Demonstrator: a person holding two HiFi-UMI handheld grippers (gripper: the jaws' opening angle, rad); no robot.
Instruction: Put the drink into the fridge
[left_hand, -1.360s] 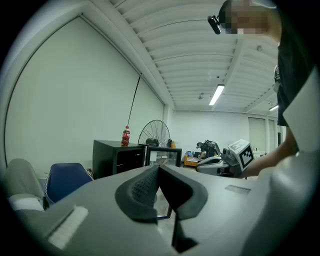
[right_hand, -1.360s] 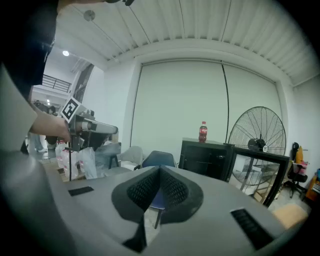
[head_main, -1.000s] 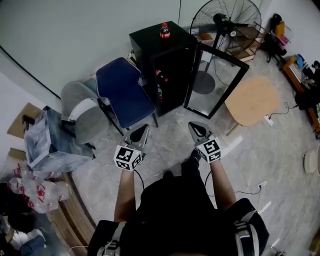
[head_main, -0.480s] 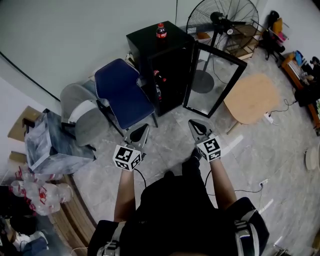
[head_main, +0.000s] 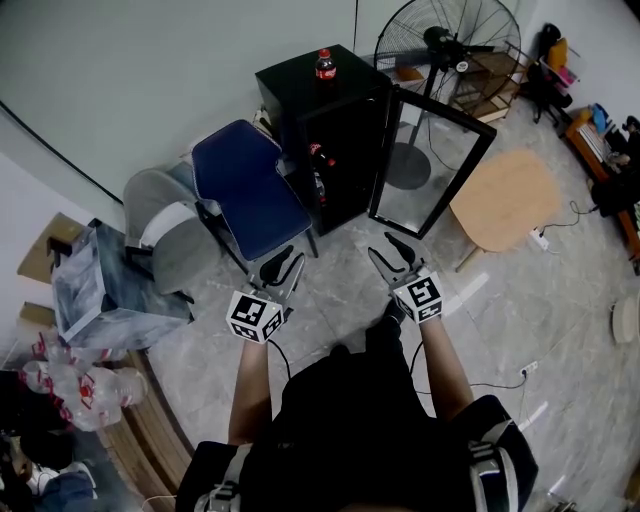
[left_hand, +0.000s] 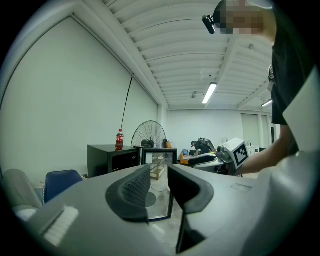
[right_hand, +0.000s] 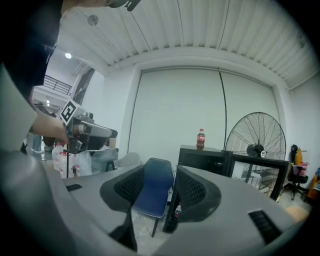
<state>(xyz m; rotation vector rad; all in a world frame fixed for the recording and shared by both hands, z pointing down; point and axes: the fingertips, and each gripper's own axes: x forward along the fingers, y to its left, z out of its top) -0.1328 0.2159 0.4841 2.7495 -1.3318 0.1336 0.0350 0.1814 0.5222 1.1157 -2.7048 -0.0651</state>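
1. My left gripper (left_hand: 159, 175) has its jaws opening. There is a gap between the ribbed pads and nothing in it; I see only floor and the far fridge door through it.
2. My right gripper (right_hand: 167, 187) is also opening and holds nothing. A blue chair (right_hand: 152, 192) shows in the gap, but it is far behind the pads.
3. In the head view both grippers are held low in front of my body, side by side, pointing toward the fridge (head_main: 340, 140) and well apart from it.
4. The drink (head_main: 325, 63) is a red-labelled bottle with a red cap. It stands on the fridge's flat black top, toward the back edge near the wall.
5. The bottle is upright, so its long axis is vertical, with the cap up and the base on the top panel.
6. The glass door (head_main: 430, 165) is swung open to the right. At least one other bottle shows in the dark opening.
7. I judge this to be the approach step: nothing has been picked up and the bottle is untouched.
8. Next I would walk in and raise one gripper to bottle height, coming at the body from the side.
9. The jaws should be level and spread wider than the bottle. I would close below the shoulder, lift it clear, then lower it into the open compartment, keeping clear of the door edge.
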